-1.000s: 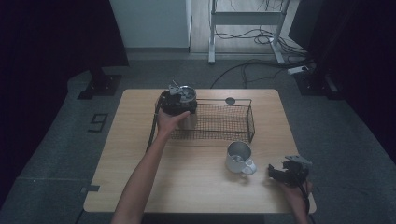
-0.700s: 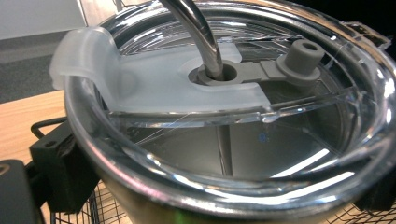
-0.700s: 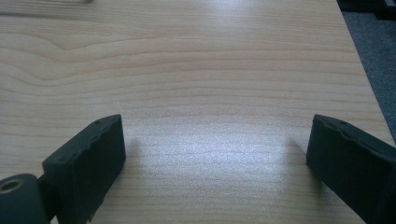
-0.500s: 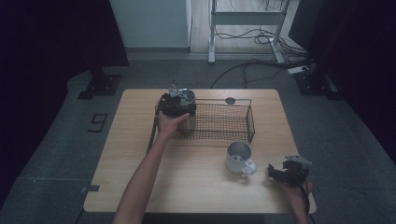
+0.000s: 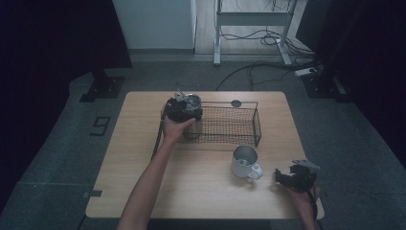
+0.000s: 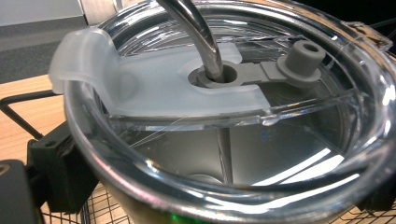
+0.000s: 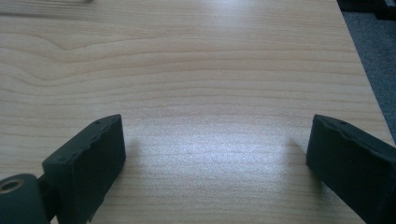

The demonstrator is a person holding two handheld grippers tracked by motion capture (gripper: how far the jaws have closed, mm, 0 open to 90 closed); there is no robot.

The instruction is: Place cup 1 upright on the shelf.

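Observation:
A steel tumbler (image 5: 192, 102) with a clear lid (image 6: 224, 93) and a bent metal straw (image 6: 201, 32) is at the left end of the black wire basket (image 5: 256, 125). My left gripper (image 5: 183, 110) is shut on the tumbler just under its rim, one jaw on each side. Basket mesh shows below it, and I cannot tell whether the tumbler rests on the basket floor. A metal mug (image 5: 245, 160) stands in front of the basket. My right gripper (image 5: 289, 176) hovers low over the table's front right, open (image 7: 215, 135), with bare wood between its jaws.
The wooden table (image 5: 139, 163) has free room on its left half and along the front. A small dark disc (image 5: 235, 103) lies behind the basket. The table's right edge is close to my right gripper. Cables and stand legs lie on the floor beyond.
My left gripper has sunk slightly with the tumbler at the basket's left end. The right gripper has not moved.

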